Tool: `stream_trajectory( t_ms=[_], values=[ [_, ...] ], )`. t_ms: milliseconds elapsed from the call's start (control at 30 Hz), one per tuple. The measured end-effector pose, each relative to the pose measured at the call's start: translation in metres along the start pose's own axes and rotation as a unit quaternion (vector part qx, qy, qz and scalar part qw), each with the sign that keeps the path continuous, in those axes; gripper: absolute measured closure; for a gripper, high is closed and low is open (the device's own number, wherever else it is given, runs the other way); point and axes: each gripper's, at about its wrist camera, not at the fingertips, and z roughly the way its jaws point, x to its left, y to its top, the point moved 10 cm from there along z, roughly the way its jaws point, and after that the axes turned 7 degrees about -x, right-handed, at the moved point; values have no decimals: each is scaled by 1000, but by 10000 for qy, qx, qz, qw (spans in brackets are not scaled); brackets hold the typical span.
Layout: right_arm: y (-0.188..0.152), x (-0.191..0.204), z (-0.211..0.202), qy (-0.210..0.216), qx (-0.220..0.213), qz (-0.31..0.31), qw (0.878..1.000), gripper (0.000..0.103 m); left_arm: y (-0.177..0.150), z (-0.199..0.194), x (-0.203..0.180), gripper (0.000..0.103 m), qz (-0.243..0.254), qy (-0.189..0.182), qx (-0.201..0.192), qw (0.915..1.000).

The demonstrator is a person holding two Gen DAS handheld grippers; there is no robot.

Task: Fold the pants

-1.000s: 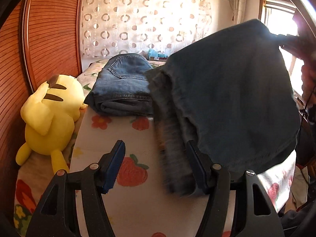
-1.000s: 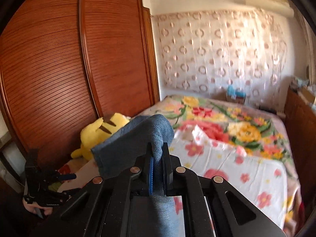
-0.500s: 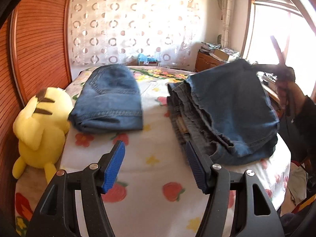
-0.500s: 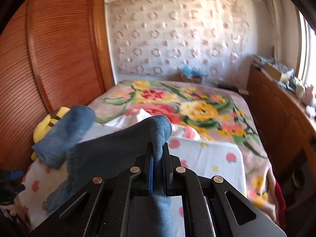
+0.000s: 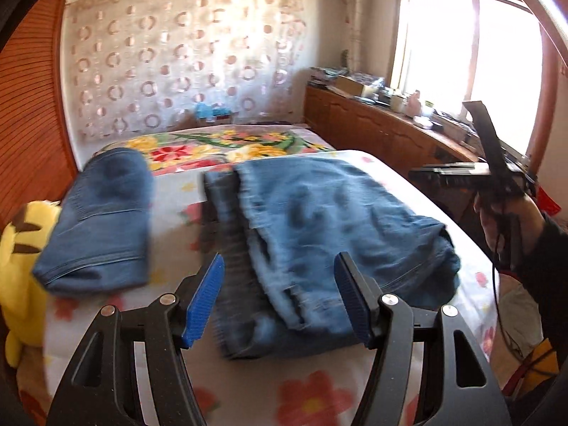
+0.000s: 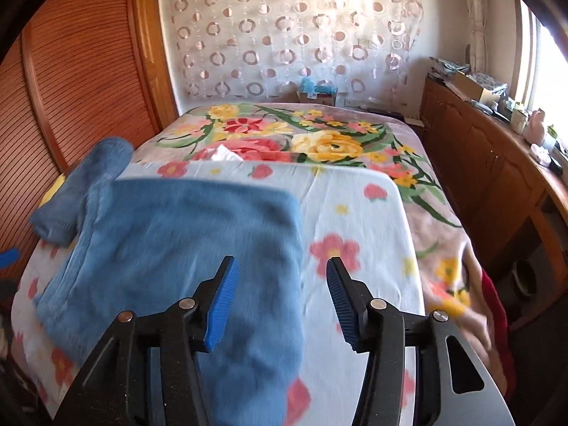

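Both views are pretty motion-blurred, so seams and edges on the denim are hard to make out, and the near end of the folded jeans (image 5: 330, 234) is cut off behind the left gripper (image 5: 278, 300). That one's spread wide with nothing in it. Right gripper (image 6: 278, 300) is wide open too, hovering over the jeans' edge, probably not touching. Count: two folded pairs on the bed (image 6: 355, 213), the second pair (image 5: 103, 220) sitting beside a yellow plush toy (image 5: 17, 248).
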Motion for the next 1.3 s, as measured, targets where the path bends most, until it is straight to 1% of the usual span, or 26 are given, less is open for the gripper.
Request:
stream_trajectory(
  t_ms=[67, 267, 467, 600, 767, 900, 933, 1133, 1300],
  values=[
    [-15, 3, -16, 121, -6, 13, 9999, 49, 1, 9, -19, 38, 87, -108, 41, 9999],
    [-49, -9, -31, 375, 138, 192, 9990, 49, -5, 35, -65, 38, 318, -373, 232, 9985],
    [-75, -15, -29, 429, 258, 382, 9980, 49, -11, 44, -86, 38, 441, -546, 392, 9968],
    [-78, -23, -27, 505, 190, 517, 9972, 49, -14, 49, -92, 38, 484, -561, 455, 9962],
    [-76, -22, -25, 542, 72, 550, 9970, 49, -23, 59, -94, 38, 445, -518, 569, 9960],
    [-70, -24, -21, 493, -67, 567, 9972, 49, -30, 65, -95, 38, 476, -470, 697, 9953],
    [-73, -23, -18, 481, -71, 589, 9971, 48, -33, 67, -94, 38, 484, -444, 748, 9950],
    [-89, -10, -11, 466, 179, 458, 9977, 47, -41, 69, -92, 38, 458, -474, 841, 9943],
    [-94, -7, -9, 494, 350, 429, 9972, 47, -44, 69, -90, 37, 432, -508, 839, 9942]
  ],
)
